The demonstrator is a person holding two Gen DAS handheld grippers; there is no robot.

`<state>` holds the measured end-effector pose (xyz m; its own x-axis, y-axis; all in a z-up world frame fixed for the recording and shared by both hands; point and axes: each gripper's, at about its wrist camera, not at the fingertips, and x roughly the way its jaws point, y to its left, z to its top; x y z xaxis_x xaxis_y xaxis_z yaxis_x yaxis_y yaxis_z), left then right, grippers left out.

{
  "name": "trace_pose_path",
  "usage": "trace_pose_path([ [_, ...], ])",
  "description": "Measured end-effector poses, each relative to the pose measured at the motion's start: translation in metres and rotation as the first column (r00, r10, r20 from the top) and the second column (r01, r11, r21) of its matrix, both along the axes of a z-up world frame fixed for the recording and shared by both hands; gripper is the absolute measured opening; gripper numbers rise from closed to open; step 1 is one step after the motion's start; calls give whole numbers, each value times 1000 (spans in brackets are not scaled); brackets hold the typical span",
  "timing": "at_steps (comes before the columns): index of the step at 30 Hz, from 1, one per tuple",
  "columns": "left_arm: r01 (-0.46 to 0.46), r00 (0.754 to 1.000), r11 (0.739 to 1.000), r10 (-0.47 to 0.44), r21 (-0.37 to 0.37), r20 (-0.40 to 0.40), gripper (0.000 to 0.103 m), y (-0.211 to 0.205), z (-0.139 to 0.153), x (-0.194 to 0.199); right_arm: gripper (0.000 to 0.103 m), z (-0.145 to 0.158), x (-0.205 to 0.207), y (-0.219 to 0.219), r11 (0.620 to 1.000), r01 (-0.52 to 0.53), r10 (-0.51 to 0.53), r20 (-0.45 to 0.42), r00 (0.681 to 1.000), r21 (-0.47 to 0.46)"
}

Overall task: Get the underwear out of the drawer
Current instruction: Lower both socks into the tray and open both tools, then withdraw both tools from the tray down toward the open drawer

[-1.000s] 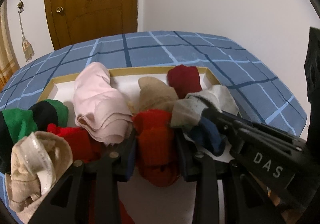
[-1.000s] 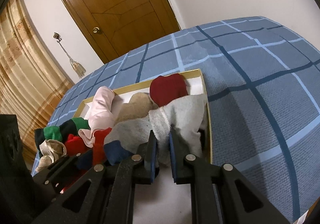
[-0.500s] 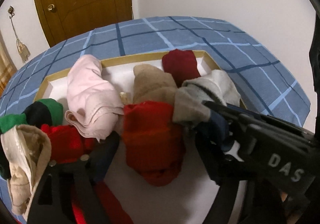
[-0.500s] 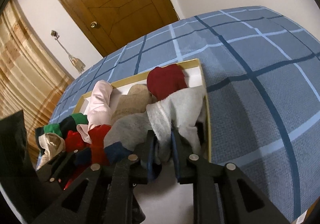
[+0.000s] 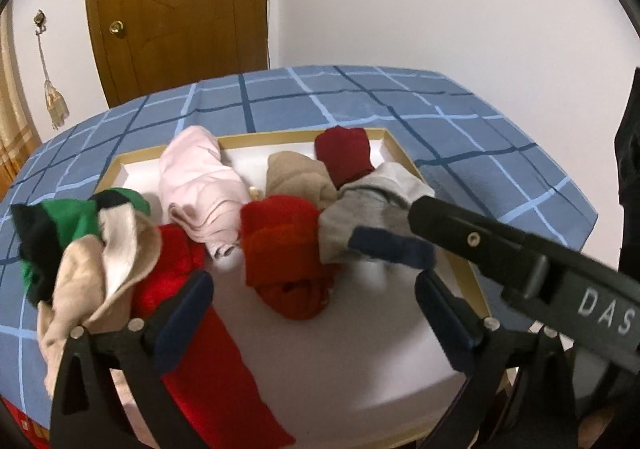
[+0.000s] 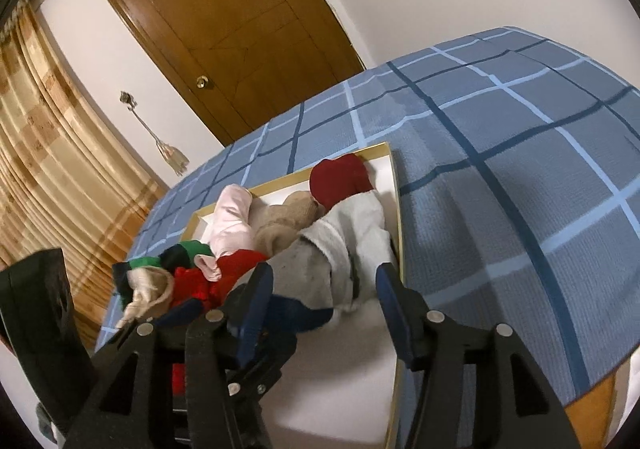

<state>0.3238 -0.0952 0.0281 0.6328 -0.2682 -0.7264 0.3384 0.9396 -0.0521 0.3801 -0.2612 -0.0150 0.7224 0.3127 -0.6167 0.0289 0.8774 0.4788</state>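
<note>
Red underwear roll point(image 5: 286, 249) lengthwise in drawer point(image 5: 404, 157), both hand-held grippers just released, nothing held

The near white floor of the drawer point(image 5: 348, 353) is left bare for passage, while its far half is blocked by bundled garments point(image 5: 280, 245) and the right gripper point(image 5: 520, 261).

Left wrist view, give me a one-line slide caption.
Open left tool hovers over a rolled red fabric bundle in the gold-rimmed white drawer of folded garments on blue checked bedding.
</note>
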Motion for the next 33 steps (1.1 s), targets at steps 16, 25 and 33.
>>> trace_pose_path([
  [16, -34, 993, 999, 36, -16, 110, 102, 22, 10, -47, 57, 6, -57, 14, 1000, -7, 9, 109, 994, -17],
  [25, -52, 991, 999, 54, -16, 121, 102, 30, 5, -65, 57, 4, -78, 21, 999, -12, 18, 131, 991, -41],
  [33, -62, 992, 998, 65, -31, 107, 102, 39, -1, -83, 57, 6, -96, 23, 999, -22, 29, 153, 988, -43],
])
